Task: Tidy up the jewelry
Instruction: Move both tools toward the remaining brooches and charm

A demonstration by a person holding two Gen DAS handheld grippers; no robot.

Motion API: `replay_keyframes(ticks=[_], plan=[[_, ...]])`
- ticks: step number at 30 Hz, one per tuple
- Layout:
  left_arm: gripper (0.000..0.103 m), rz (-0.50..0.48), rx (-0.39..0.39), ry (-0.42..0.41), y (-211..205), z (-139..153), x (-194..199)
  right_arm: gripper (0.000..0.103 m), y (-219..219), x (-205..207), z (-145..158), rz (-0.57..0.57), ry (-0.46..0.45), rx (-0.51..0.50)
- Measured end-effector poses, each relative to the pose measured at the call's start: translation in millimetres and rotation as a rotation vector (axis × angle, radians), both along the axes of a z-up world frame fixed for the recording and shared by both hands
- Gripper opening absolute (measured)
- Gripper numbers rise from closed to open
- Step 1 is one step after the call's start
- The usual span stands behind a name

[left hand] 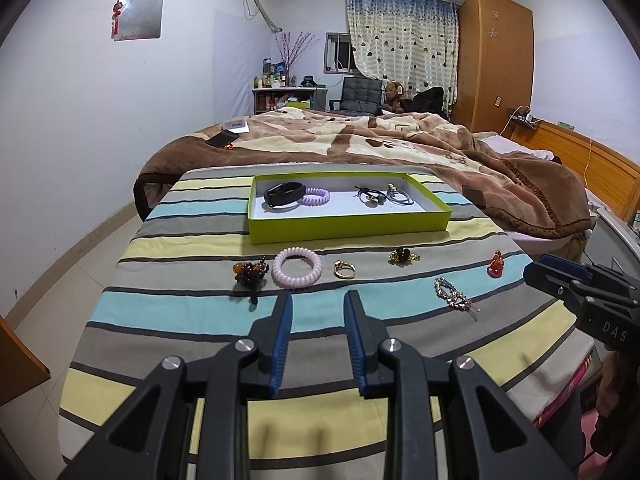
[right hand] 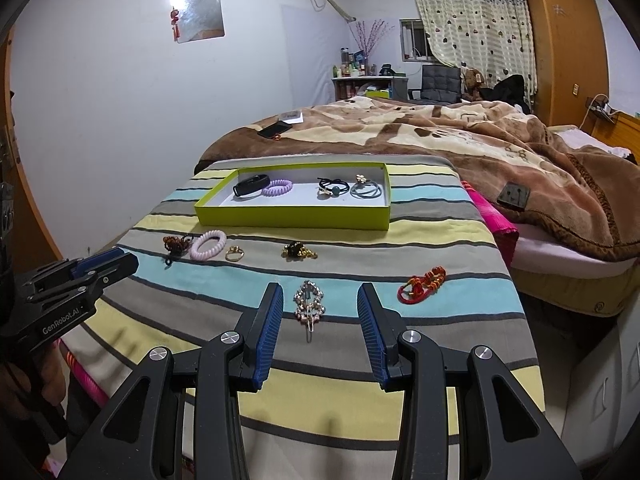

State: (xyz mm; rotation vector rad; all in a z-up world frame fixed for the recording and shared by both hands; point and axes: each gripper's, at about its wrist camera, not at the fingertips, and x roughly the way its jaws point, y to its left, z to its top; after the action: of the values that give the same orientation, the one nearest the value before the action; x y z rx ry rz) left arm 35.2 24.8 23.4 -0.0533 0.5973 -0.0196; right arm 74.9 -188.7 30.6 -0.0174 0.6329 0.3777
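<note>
Closest to me, my right gripper [right hand: 320,300] hangs low over the striped cloth [right hand: 360,380] with its blue pads spread wide and nothing between them except the rhinestone hair clip [right hand: 308,306], which lies flat on the cloth, framed by the gap but touched by neither pad. My left gripper [left hand: 318,304] sits at a similar height, jaws parted a little less, empty, aimed at the gap between the pink coil hair tie [left hand: 297,267] and the gold ring [left hand: 344,270]. Each camera catches the other gripper at its edge, seen from the side. The right view shows the red beaded bracelet [right hand: 422,283] as a full loop of cord and beads near the cloth's right edge; from the left camera it reads only as a small red lump. The right view alone also shows a dark flat device [right hand: 514,196] on the brown blanket [right hand: 520,152]. Beyond the clip I count a loose row of four pieces: an amber bead cluster [left hand: 250,274], the pink coil, the ring, and a black-and-gold ornament [left hand: 403,257]. That makes six loose pieces on the cloth. Farther back sits the green tray [left hand: 348,230], holding four things: one black band [left hand: 285,194], one purple coil tie [left hand: 316,197], one dark hair tie with a charm [left hand: 370,196], and grey hair ties [left hand: 400,197] whose number I cannot tell.
</note>
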Motion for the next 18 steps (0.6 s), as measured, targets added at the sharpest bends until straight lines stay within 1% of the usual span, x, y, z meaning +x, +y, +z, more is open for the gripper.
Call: replay_keyframes(ticks=[5, 10, 15, 18], plan=[[0.028, 0.009, 0.001, 0.003, 3.5, -2.2, 1.5, 0.04, 0.5, 0.9, -2.2, 0.003, 0.007, -0.001], [0.032, 0.022, -0.004, 0.016, 9.0, -6.2, 7.2, 0.04, 3.1, 5.3, -5.3, 0.01, 0.022, -0.003], [0.033, 0.04, -0.005, 0.033, 17.4, -10.0, 14.1, 0.04, 10.0, 12.6, -6.7, 0.023, 0.029, -0.007], [0.036, 0.051, -0.004, 0.043, 22.9, -12.4, 19.7, 0.04, 16.1, 19.2, -8.5, 0.035, 0.039, -0.01]])
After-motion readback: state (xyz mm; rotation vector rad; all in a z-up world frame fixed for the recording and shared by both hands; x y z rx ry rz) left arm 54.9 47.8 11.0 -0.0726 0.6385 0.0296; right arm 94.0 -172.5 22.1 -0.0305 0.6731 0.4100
